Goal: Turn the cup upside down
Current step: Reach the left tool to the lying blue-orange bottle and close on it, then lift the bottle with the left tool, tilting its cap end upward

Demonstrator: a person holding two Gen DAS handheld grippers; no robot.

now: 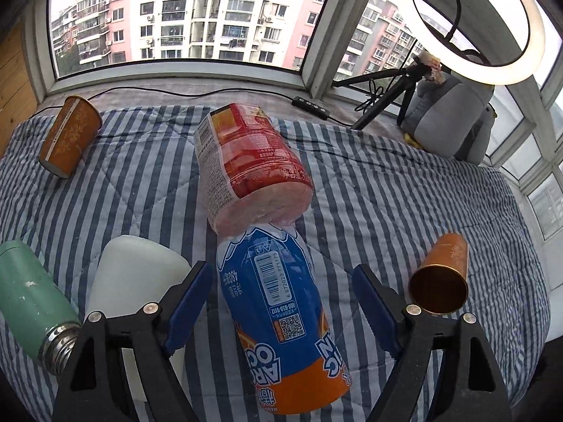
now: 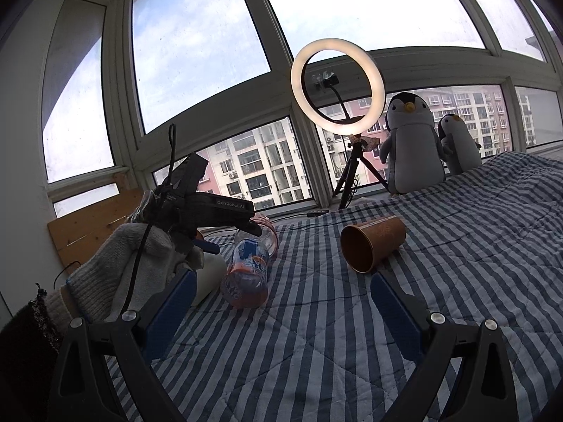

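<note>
The left claw [image 1: 281, 302] is seen spread wide around a blue bottle [image 1: 278, 313] without touching it. The right claw [image 2: 281, 313] is likewise released, nothing held. The cup [image 2: 371, 244] lies on its side on the bed [image 2: 457, 263] at frame centre, mouth towards the camera

Orange paper cup [image 2: 373, 242] on its side on the striped quilt [image 2: 457, 246], open mouth toward the right wrist camera.

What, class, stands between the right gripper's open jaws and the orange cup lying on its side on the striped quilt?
Nothing visible does. In the right wrist view, only bare striped quilt separates the right gripper from the orange cup, whose mouth faces it. The blue-labelled bottle lies off to the left.
</note>
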